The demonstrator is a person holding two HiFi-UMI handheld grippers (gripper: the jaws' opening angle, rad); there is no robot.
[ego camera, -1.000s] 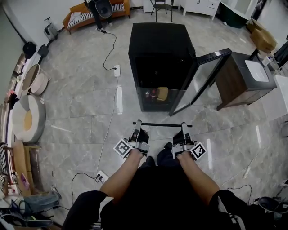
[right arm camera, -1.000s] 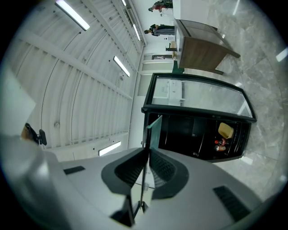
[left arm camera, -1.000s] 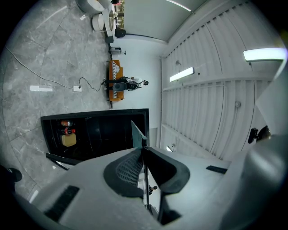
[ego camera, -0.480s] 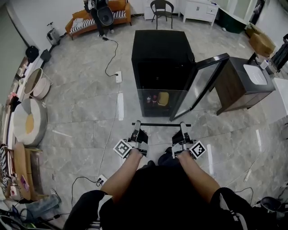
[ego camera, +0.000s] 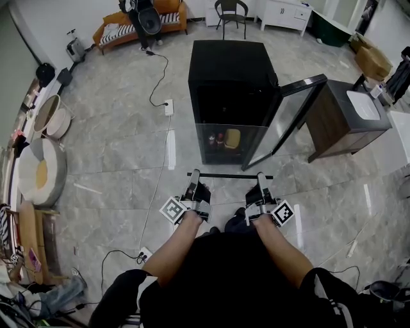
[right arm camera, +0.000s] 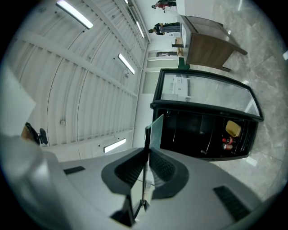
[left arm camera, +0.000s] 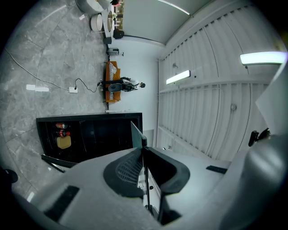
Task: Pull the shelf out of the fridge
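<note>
The glass shelf (ego camera: 232,154) is out of the black fridge (ego camera: 229,77) and hangs level in front of it, its black front bar toward me. My left gripper (ego camera: 193,181) is shut on the bar's left end and my right gripper (ego camera: 262,182) on its right end. In the left gripper view the shelf's edge (left arm camera: 136,133) runs between the pads of that gripper (left arm camera: 144,155). The right gripper view shows the same pane (right arm camera: 155,130) clamped by the right gripper (right arm camera: 145,173). The fridge door (ego camera: 289,114) stands open to the right. Red bottles and a yellow item (ego camera: 221,138) sit low inside.
A dark wooden cabinet with a white basin (ego camera: 351,115) stands right of the door. A power strip and cable (ego camera: 168,106) lie on the tiled floor to the left of the fridge. A round cushion (ego camera: 40,174) lies far left; a chair (ego camera: 230,9) and a sofa (ego camera: 131,22) stand behind.
Both grippers keep their hold on the shelf. The right end has risen slightly, and the head view has shifted a little.
</note>
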